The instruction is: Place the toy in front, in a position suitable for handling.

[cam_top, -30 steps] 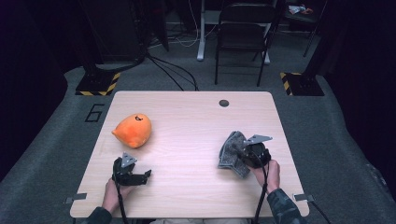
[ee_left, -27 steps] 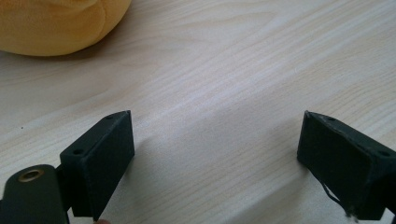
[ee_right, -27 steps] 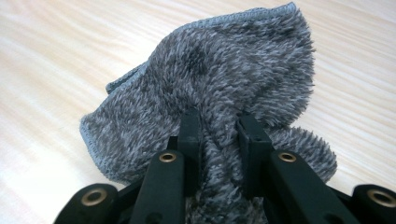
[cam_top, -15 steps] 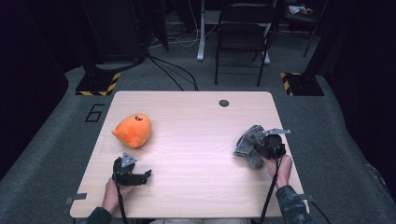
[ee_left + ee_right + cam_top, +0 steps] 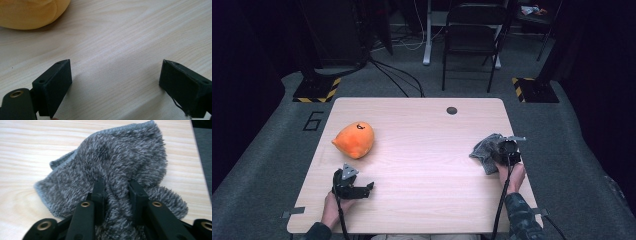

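A grey fluffy cloth (image 5: 483,149) lies bunched near the table's right edge. My right gripper (image 5: 498,153) is at it from the near side. In the right gripper view a fold of the cloth (image 5: 120,157) stands between the jaws of my right gripper (image 5: 116,186); they have just been opening and now stand slightly apart, so the grip is loosened. An orange plush toy (image 5: 354,140) rests on the left of the table (image 5: 422,125). Nearer than the toy, my left gripper (image 5: 364,191) lies low over the wood, wide open and empty (image 5: 115,80). The plush (image 5: 27,12) is at that view's top left.
A small dark round grommet (image 5: 451,110) is set in the tabletop near the far edge. Beyond the table are a folding chair (image 5: 472,35), cables on the floor and black-and-yellow stand bases (image 5: 317,90). The cloth lies close to the table's right edge.
My right gripper carried the cloth to the right, toward the table's right edge, and a little lower. Its jaws have parted somewhat. The left gripper and the plush have not moved.
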`<state>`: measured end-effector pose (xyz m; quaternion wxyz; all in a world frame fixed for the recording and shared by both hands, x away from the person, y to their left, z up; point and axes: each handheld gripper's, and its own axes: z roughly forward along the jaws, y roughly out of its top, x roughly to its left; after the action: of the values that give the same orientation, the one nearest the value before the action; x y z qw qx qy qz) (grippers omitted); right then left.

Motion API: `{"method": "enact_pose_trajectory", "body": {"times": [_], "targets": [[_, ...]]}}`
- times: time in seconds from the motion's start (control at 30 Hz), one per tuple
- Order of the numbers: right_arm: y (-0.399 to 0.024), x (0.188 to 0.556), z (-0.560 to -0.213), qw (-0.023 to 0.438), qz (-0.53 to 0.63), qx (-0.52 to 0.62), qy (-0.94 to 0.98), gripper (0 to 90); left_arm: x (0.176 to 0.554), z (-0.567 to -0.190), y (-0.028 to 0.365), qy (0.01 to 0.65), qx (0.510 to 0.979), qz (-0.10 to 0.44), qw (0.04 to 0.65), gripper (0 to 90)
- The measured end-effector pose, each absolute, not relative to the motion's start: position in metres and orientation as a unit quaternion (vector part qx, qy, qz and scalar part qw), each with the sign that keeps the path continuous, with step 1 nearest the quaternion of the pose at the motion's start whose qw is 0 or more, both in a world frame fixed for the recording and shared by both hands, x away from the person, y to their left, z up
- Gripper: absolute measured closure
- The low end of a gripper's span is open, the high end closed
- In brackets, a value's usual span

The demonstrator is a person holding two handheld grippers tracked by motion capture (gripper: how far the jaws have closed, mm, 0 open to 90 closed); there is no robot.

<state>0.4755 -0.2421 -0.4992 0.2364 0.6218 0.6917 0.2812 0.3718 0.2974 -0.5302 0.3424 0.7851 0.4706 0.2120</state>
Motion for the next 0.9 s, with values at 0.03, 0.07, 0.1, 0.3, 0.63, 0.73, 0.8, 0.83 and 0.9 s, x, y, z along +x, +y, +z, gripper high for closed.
{"method": "enact_pose_trajectory", "body": {"times": [0.03,0.07,0.1,0.3,0.63,0.73,0.8,0.83,0.9], "targets": [[-0.242,0.477,-0.501,0.238,0.278,0.623,0.692,55.7,0.371,-0.530,0.298,0.470,0.784,0.213,0.344,10.4],[-0.242,0.479,-0.503,0.239,0.270,0.628,0.689,46.9,0.371,-0.531,0.298,0.470,0.784,0.214,0.344,10.4],[-0.243,0.480,-0.505,0.239,0.269,0.629,0.689,39.1,0.371,-0.530,0.298,0.470,0.785,0.212,0.343,10.5],[-0.247,0.472,-0.497,0.225,0.292,0.622,0.691,14.0,0.371,-0.530,0.300,0.461,0.791,0.207,0.344,10.2],[-0.247,0.430,-0.462,0.202,0.333,0.572,0.722,6.4,0.368,-0.520,0.302,0.462,0.791,0.202,0.346,10.2],[-0.248,0.415,-0.458,0.204,0.338,0.559,0.729,6.2,0.368,-0.513,0.304,0.465,0.787,0.212,0.347,10.1],[-0.248,0.413,-0.459,0.201,0.340,0.561,0.728,6.2,0.368,-0.507,0.303,0.469,0.782,0.218,0.349,10.1],[-0.248,0.410,-0.460,0.195,0.340,0.565,0.726,6.1,0.368,-0.504,0.303,0.466,0.782,0.222,0.348,10.1],[-0.248,0.409,-0.462,0.197,0.334,0.560,0.733,6.2,0.367,-0.497,0.303,0.461,0.783,0.245,0.338,10.2]]}}
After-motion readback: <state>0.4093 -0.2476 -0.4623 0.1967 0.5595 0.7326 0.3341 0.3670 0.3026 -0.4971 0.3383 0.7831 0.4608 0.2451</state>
